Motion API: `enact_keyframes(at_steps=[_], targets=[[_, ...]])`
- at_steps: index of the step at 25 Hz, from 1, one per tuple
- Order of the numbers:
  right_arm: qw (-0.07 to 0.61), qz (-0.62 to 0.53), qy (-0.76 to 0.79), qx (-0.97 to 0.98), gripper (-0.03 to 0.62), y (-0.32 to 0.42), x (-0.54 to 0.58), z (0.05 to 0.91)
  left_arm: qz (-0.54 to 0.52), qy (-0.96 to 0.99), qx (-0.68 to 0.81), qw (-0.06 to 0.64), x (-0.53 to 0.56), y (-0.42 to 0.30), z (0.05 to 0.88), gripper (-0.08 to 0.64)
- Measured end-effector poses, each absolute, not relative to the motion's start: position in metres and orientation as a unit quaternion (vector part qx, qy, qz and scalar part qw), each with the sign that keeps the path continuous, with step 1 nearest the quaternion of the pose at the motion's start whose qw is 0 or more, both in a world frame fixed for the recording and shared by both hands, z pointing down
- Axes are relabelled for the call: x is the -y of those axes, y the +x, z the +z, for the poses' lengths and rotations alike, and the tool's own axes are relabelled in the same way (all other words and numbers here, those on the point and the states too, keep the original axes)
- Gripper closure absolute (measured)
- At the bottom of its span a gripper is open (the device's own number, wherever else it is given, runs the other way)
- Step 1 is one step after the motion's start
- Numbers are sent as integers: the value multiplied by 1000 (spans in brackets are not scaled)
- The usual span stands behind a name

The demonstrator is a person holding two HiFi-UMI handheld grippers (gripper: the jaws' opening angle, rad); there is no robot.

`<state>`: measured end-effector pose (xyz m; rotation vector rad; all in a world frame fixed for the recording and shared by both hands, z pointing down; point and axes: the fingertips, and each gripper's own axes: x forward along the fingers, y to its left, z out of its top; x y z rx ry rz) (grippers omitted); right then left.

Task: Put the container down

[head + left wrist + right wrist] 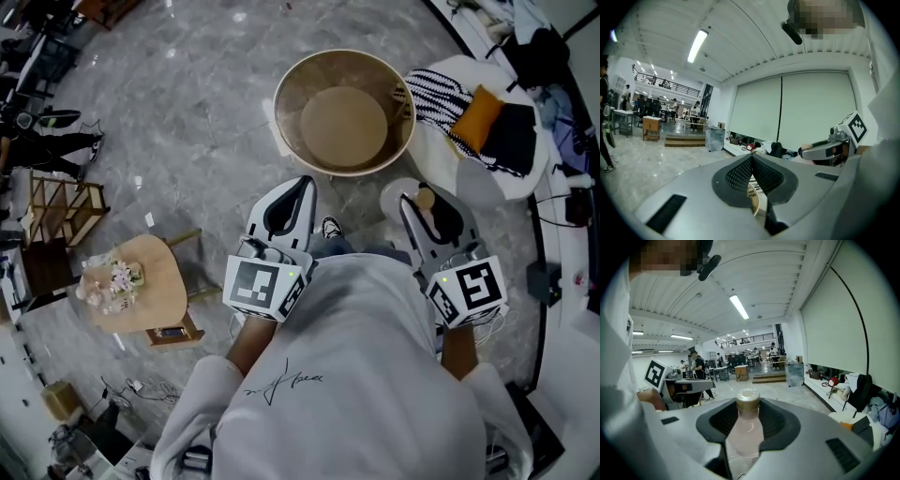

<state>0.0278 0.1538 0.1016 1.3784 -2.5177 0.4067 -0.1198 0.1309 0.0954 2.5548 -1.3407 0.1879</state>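
White sweatshirt (356, 375) fills the view, a thin black scribble printed on it, long sleeves. Left claw (302, 185) and right claw (412, 202): smooth pale grey shells, black ribbed pads (740, 176) inside. Behind each sits a white cube (265, 286) with black square markers and a small green light. One black-and-white sneaker (332, 227) peeks out.

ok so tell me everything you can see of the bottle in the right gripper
The bottle looks like clear plastic with a faint pink tint, and it narrows to a short neck under a round tan cap, which is on. It sits between the jaws of the right gripper, which press on its two sides. It lies along the jaws, with the cap poking out past their tips, and is held up off the floor. Nothing else visibly touches it. Its base is hidden low in the frame, and no label shows.
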Motion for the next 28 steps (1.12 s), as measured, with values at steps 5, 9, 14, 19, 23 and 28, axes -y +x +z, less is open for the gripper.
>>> enact_keyframes(at_steps=[5,9,14,19,23,28], targets=[[131,130,469,864,446,16,-146,97,62,877,460,125,-119,-130,99,541],[136,135,468,863,446,11,-138,99,72,877,457,126,-115,-131,104,541],[137,139,467,862,446,13,-118,104,92,876,456,126,-101,-127,115,543],[137,140,465,864,446,22,-99,106,102,876,453,132,-86,-120,121,542],[141,137,459,866,446,26,-82,109,90,869,465,143,-72,-120,120,543],[149,139,449,870,446,31,-61,118,95,861,476,154,-54,-118,125,541]])
